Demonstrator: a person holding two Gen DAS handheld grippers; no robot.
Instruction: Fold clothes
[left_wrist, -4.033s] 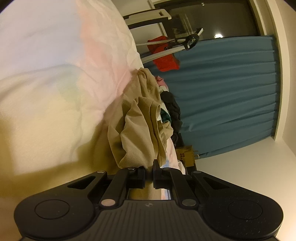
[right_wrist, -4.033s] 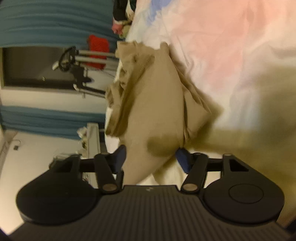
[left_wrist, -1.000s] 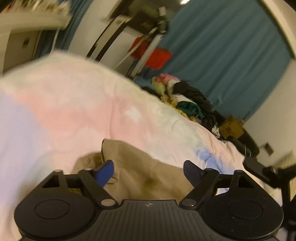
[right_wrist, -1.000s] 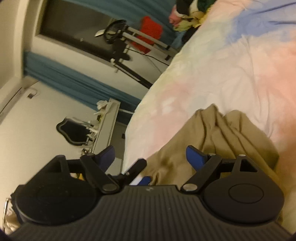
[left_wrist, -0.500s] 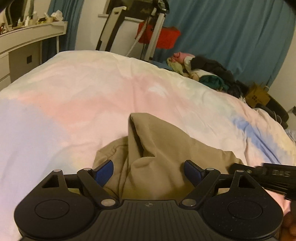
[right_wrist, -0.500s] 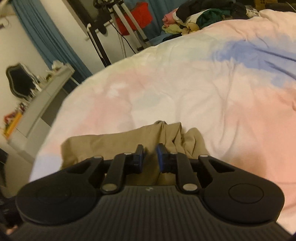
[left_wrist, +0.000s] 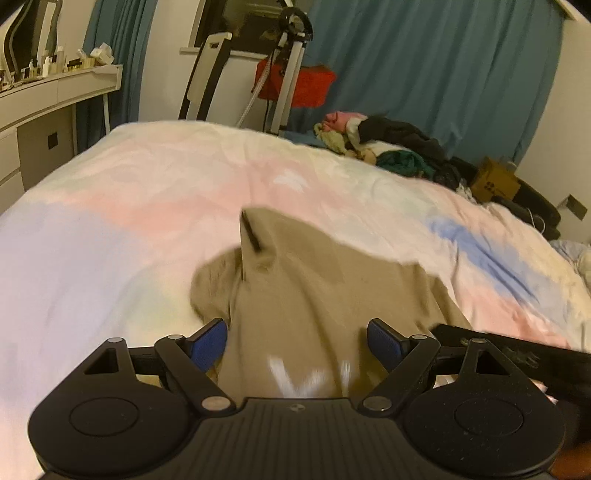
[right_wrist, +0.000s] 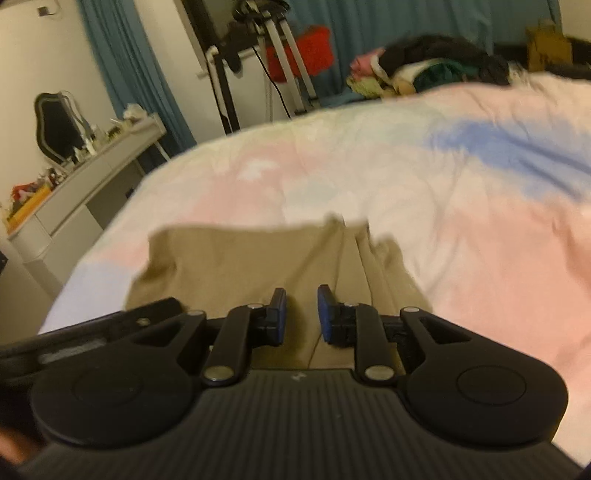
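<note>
A tan garment (left_wrist: 314, 295) lies crumpled on the pastel bedcover (left_wrist: 129, 206), with a blurred white print at its near edge. My left gripper (left_wrist: 295, 343) hangs open just over that near edge, and cloth shows between its wide blue pads without touching them. In the right wrist view the same garment (right_wrist: 229, 258) spreads to the left. My right gripper (right_wrist: 302, 317) stands at a narrow gap around a ridge of the cloth, its jaws opening slightly. The right gripper's black body (left_wrist: 517, 350) shows beside the left one.
A pile of mixed clothes (left_wrist: 388, 144) sits at the bed's far edge in front of a teal curtain (left_wrist: 443, 74). A white desk (left_wrist: 44, 103) with small items stands at the left. A stand with a red thing (left_wrist: 295, 85) and a cardboard box (left_wrist: 495, 181) lie beyond the bed.
Both grippers rolled level and came down close over the garment's near edge. The right jaws went from wide open to a narrow gap on the cloth. The left jaws stayed wide.
</note>
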